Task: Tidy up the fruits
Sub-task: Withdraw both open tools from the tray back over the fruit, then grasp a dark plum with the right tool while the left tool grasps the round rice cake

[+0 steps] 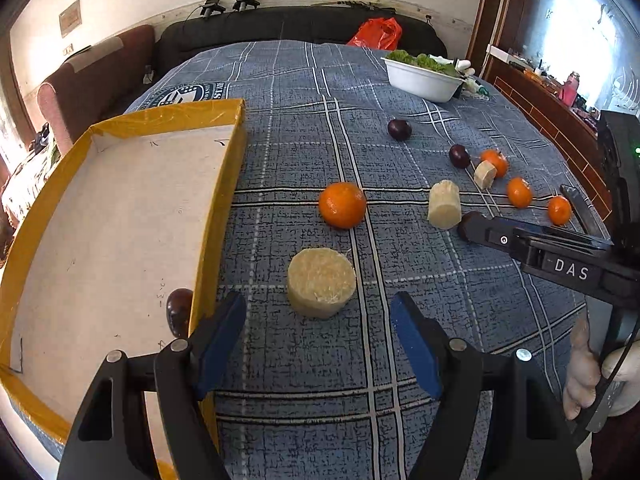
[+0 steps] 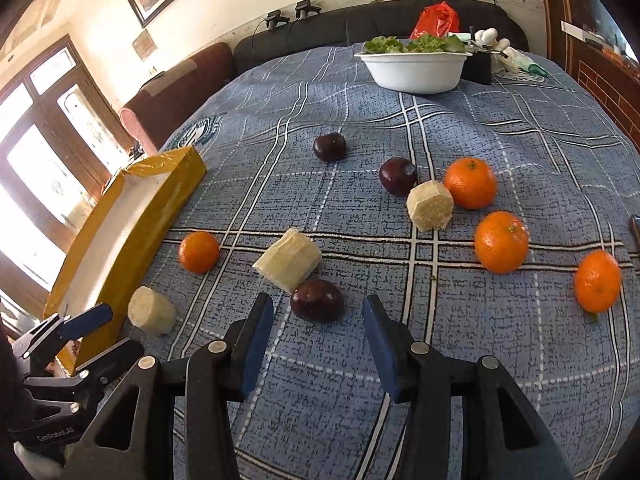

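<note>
A yellow-rimmed cardboard box [image 1: 120, 220] lies at the left with one dark plum [image 1: 179, 312] inside. My left gripper [image 1: 320, 320] is open, just short of a pale round sugarcane piece [image 1: 321, 282]. My right gripper [image 2: 318, 320] is open, its tips on either side of a dark plum [image 2: 317, 300] without touching it. Two more plums [image 2: 329, 146] [image 2: 397, 176], several oranges [image 2: 501, 241] [image 2: 199, 251] and two more pale cane pieces [image 2: 289, 260] [image 2: 430, 206] lie spread on the blue plaid cloth [image 2: 480, 128].
A white bowl of green leaves [image 2: 414, 70] stands at the far side, a red bag [image 2: 436, 18] behind it. A dark sofa [image 1: 280, 26] backs the table. The right gripper's body [image 1: 560, 256] crosses the left wrist view at right.
</note>
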`<state>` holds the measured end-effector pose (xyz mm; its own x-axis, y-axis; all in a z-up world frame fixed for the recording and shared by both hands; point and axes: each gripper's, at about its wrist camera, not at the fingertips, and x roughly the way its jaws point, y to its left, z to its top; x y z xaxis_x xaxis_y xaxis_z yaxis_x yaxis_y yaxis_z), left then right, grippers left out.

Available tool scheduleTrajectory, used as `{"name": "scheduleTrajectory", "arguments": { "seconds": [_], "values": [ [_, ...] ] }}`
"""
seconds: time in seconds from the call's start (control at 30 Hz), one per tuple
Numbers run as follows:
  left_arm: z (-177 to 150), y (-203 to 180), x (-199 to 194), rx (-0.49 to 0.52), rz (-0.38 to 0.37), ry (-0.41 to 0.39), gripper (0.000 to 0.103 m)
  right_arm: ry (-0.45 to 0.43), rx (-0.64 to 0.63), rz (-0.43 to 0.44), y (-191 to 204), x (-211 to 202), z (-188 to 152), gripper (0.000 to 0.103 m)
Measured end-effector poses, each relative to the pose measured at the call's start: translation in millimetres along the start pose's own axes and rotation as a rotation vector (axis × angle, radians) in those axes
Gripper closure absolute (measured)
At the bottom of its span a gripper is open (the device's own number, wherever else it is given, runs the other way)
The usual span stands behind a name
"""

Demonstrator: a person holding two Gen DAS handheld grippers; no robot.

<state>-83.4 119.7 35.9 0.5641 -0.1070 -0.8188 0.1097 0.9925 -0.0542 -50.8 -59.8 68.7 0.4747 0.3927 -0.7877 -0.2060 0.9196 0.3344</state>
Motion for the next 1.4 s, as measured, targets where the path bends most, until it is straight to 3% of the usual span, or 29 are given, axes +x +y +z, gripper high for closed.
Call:
{"name": "scheduleTrajectory", "arguments": {
  "seconds": [0.23,0.33,0.37,0.43,0.7,1.0,1.2,1.4],
  "values": [
    [6,-7,16,0.037,-0.013,0.004,0.030,0.004,-0.048,-0.023,6,15,5,0.052],
    [7,-10,20,0.060,0.002,-0.005,0.051,-0.002,-0.063,-0.034,8,16,4,0.055],
    [6,-11,21,0.068,0.014,-0.009,0.058,-0.004,-0.066,-0.041,9,16,3,0.063],
    [5,-11,21,0.078,0.030,-0.016,0.067,-0.008,-0.068,-0.049,8,16,2,0.069],
    [4,-1,5,-0.003,-0.018,-0.072,0.067,-0.007,-0.028,-0.016,6,8,-4,0.071],
    [0,25,-46,-0.117,-0.073,-0.162,0.066,-0.039,-0.045,0.024,24,-22,-14,0.071],
    [-7,70,-74,-0.237,0.010,-0.204,0.066,-0.064,-0.107,0.104,62,-43,-13,0.071],
    [-26,131,-74,-0.397,0.121,-0.180,0.066,-0.027,-0.178,0.227,117,-39,-11,0.071]
  ]
}}
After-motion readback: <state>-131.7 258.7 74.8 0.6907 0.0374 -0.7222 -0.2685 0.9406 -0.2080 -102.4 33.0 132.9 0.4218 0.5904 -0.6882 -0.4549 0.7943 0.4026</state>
